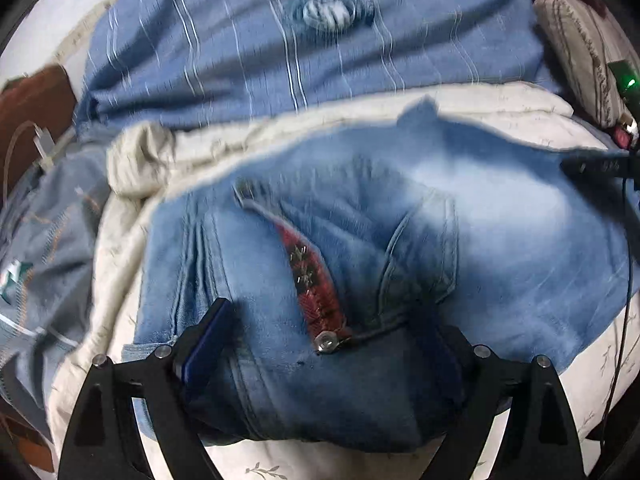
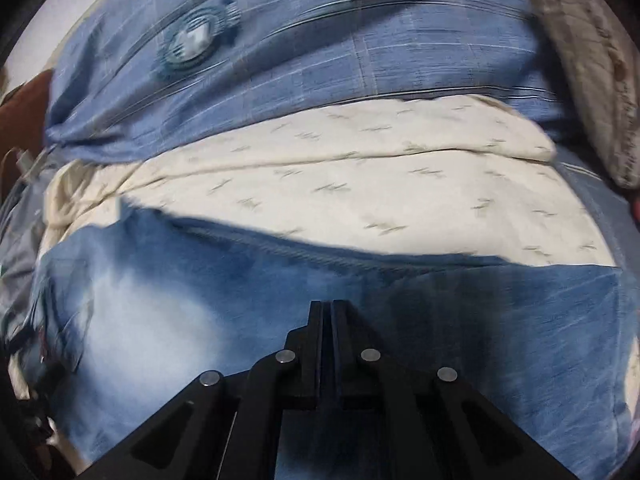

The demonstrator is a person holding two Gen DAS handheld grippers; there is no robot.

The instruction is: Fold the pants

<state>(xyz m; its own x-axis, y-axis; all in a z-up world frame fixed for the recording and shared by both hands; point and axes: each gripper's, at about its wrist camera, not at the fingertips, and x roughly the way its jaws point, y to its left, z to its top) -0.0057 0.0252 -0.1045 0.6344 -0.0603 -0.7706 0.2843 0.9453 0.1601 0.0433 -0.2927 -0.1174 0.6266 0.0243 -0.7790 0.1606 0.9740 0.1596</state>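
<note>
Bed [image 2: 400, 168] with a cream leaf-print cover fills both views; blue striped bedding [image 1: 320, 64] bunched behind it, a patterned cushion [image 1: 580, 52] at the far right edge. Both views blurred.

Pants [image 1: 460, 240]: faded blue jeans, flat across the cream cover, waist end toward the left claw, legs run out under the right one. Fly open, red lining [image 1: 316, 276] showing, metal button [image 1: 326, 342] at the waistband, pocket seam just right of it.

Left claw [image 1: 320, 344]: fingers wide apart, straddling the waistband. Denim lies between them, pads don't look pressed on it. Not gripping.

Right claw [image 2: 329, 308]: fingers together, tips over or on the leg fabric. Can't tell if any cloth is pinched between them.

Step, my read: early. Jeans spread out, no fold visible, claws lining up on waist and leg.

Next likely calls for: left claw to close on the waistband edge. Right needs a hold on the leg. Then lift and bring one leg over the other, seams lined up, cover not caught.
</note>
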